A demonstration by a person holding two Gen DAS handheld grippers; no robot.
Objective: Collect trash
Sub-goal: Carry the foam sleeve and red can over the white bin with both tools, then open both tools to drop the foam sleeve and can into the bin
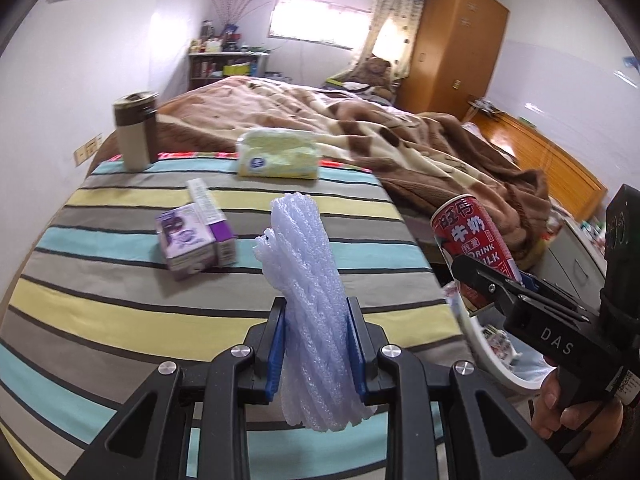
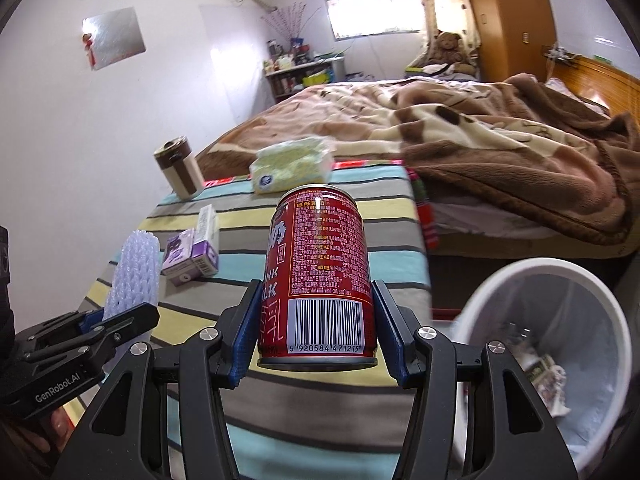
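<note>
- Bedroom: striped cloth [image 1: 120,312] over a table at the foot of a bed [image 2: 460,132] with a brown blanket, wooden wardrobe [image 1: 452,40] and window [image 1: 320,20] behind.
- On the cloth: purple carton [image 1: 192,240] lying flat, tissue pack [image 1: 278,154] further back, brown-and-cream cup [image 1: 134,132] upright at the far left corner.
- Left gripper [image 1: 316,344]: narrow, clamped on a roll of white foam net [image 1: 304,280], lifted above the cloth.
- Right gripper [image 2: 316,336]: half-wide, blue pads pressed to both sides of a red milk can [image 2: 316,272], upright, barcode toward the camera.
- White bin [image 2: 600,292] low beside the table, right of the can, plastic-lined, some wrappers inside.
- Hand [image 1: 576,412] seen on the right gripper's handle.
</note>
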